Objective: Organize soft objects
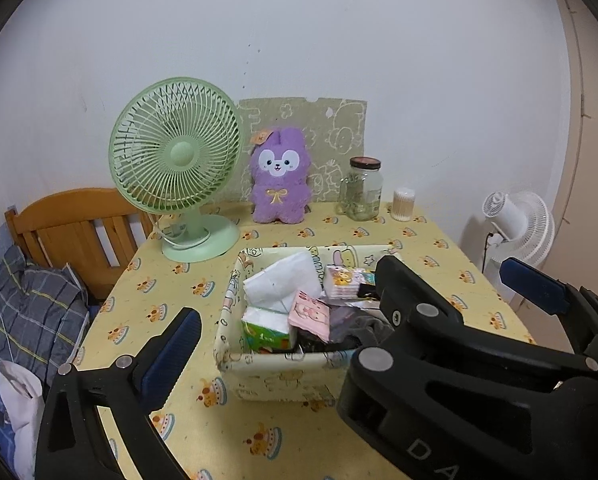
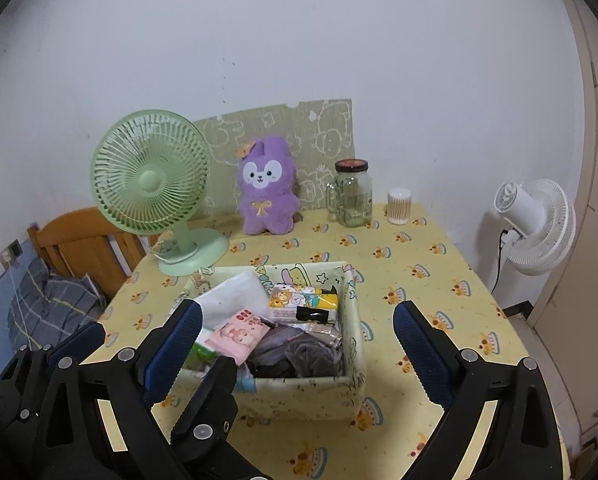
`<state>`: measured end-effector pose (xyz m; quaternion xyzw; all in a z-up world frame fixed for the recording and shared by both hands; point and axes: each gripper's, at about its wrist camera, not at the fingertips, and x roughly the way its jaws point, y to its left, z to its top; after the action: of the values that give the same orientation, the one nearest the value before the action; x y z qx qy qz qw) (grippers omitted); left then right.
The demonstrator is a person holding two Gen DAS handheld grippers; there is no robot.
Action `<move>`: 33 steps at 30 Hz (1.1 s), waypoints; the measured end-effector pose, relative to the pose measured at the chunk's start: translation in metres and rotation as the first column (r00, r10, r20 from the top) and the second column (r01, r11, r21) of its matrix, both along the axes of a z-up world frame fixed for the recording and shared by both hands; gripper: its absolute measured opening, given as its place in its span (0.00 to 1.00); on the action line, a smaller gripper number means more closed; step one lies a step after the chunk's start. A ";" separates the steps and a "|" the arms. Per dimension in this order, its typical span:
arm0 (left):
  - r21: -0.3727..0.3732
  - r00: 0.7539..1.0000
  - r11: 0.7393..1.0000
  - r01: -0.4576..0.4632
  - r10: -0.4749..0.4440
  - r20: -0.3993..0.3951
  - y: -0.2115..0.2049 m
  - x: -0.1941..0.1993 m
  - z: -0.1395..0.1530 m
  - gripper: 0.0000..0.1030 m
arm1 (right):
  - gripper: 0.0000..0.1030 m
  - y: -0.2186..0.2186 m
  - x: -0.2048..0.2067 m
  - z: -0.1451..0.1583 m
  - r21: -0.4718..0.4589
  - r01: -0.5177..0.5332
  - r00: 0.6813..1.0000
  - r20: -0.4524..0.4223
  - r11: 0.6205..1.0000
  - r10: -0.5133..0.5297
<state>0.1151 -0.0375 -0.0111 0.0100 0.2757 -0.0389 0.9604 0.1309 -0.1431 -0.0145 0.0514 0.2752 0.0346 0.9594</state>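
The fabric basket [image 2: 349, 384] sits square-on, long axis running away from me. It lies between and beyond my wide-open, empty left gripper [image 1: 287, 344] and right gripper [image 2: 299, 344].

I am facing a plain white wall [image 2: 299, 40]; a wooden bed headboard [image 2: 83, 248] is standing left, a white floor fan [image 2: 539, 232] right.

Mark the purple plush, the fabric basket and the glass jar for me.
purple plush [image 1: 278, 178]: left wrist view, on its chest.
fabric basket [image 2: 299, 396]: right wrist view, on its near wall.
glass jar [image 2: 353, 196]: right wrist view, on its clear body.
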 end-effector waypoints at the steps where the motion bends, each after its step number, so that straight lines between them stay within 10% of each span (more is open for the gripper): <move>1: 0.002 1.000 1.000 0.001 -0.001 0.004 -0.001 -0.004 0.002 1.00 | 0.95 0.000 -0.005 0.002 -0.001 0.001 1.000 0.005 1.000 -0.001; 33: 0.029 0.989 0.997 -0.066 0.062 0.134 0.031 -0.124 0.047 1.00 | 0.96 -0.044 -0.148 0.064 -0.043 0.109 0.981 0.169 0.993 -0.100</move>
<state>-0.0093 -0.0068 0.0356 0.0195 0.2118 -0.0027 0.9771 -0.0166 -0.1874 0.0499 0.0378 0.1919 -0.0187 0.9805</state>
